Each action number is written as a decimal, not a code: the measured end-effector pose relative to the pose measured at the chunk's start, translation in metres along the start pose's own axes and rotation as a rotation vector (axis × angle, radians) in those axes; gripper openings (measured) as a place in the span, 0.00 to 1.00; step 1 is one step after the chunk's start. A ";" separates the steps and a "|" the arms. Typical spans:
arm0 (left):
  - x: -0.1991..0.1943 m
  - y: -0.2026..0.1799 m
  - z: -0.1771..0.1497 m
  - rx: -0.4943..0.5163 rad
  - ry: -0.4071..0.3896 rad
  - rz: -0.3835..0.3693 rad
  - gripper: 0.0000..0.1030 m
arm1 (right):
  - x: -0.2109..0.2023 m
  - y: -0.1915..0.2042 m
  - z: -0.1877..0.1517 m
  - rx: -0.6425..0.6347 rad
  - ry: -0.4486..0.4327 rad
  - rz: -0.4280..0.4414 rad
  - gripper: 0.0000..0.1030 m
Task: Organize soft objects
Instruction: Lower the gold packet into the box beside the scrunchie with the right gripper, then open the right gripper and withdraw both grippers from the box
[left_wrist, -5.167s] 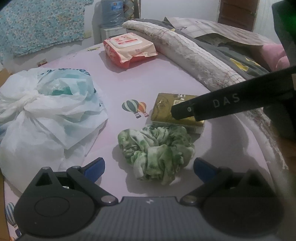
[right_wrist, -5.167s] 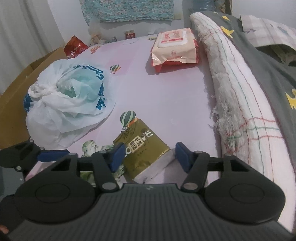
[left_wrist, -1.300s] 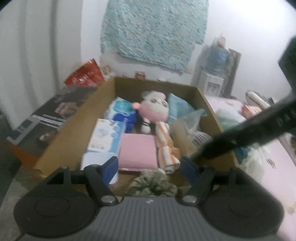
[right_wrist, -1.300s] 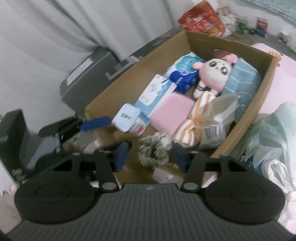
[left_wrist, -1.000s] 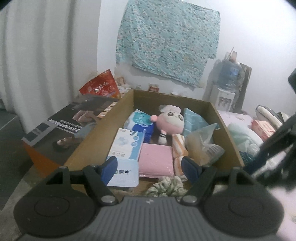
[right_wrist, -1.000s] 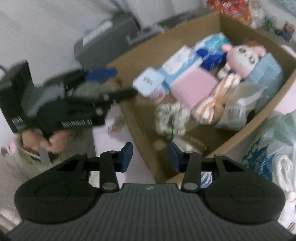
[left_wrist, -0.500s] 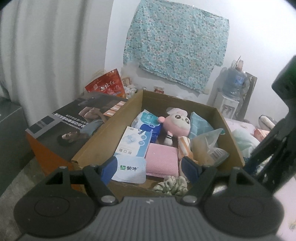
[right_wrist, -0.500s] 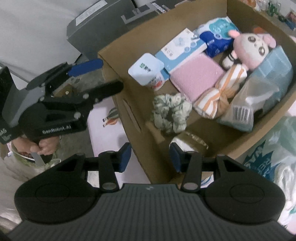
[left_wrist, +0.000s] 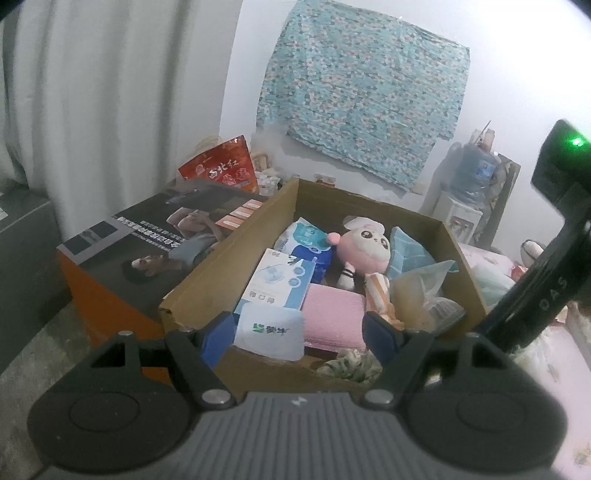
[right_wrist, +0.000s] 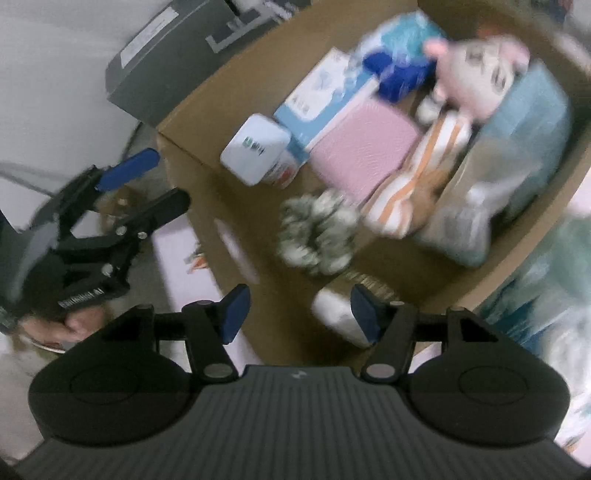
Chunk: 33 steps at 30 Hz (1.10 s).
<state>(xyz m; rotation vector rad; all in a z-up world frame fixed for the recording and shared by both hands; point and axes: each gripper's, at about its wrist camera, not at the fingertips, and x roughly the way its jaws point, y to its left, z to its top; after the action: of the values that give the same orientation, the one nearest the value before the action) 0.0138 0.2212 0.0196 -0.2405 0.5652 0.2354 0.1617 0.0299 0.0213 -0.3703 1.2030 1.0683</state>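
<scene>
A cardboard box (left_wrist: 207, 284) holds soft things: a pink plush doll (left_wrist: 364, 245), a pink pad (left_wrist: 332, 317), tissue packs (left_wrist: 280, 280) and a striped cloth (left_wrist: 376, 295). The green-white scrunchie (left_wrist: 349, 365) lies in the box's near corner; it also shows in the right wrist view (right_wrist: 317, 236). A gold tissue pack (right_wrist: 340, 306) lies beside it. My left gripper (left_wrist: 297, 334) is open and empty, just outside the box's near wall. My right gripper (right_wrist: 299, 312) is open and empty above the box (right_wrist: 192, 110). The left gripper also shows in the right wrist view (right_wrist: 147, 181).
A printed orange carton (left_wrist: 147, 254) stands left of the box, with a red snack bag (left_wrist: 218, 166) behind it. A grey case (right_wrist: 159, 48) sits by the curtain. A white plastic bag (right_wrist: 546, 280) lies on the pink bed to the right.
Both grippers have drawn back from the box, empty. The scrunchie and the gold pack stay in the box. The right wrist view is blurred with motion.
</scene>
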 end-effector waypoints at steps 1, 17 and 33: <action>0.000 0.000 0.000 0.001 0.000 0.001 0.75 | -0.002 0.006 -0.001 -0.065 -0.012 -0.045 0.58; -0.002 0.002 -0.004 -0.003 -0.001 -0.008 0.76 | 0.055 0.025 0.012 -0.418 0.231 -0.274 0.53; 0.001 0.004 -0.010 -0.015 0.019 -0.007 0.77 | 0.086 0.017 0.002 -0.356 0.227 -0.265 0.40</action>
<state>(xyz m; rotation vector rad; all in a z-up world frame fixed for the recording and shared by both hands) 0.0089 0.2220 0.0101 -0.2597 0.5811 0.2308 0.1463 0.0798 -0.0490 -0.9228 1.1216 1.0253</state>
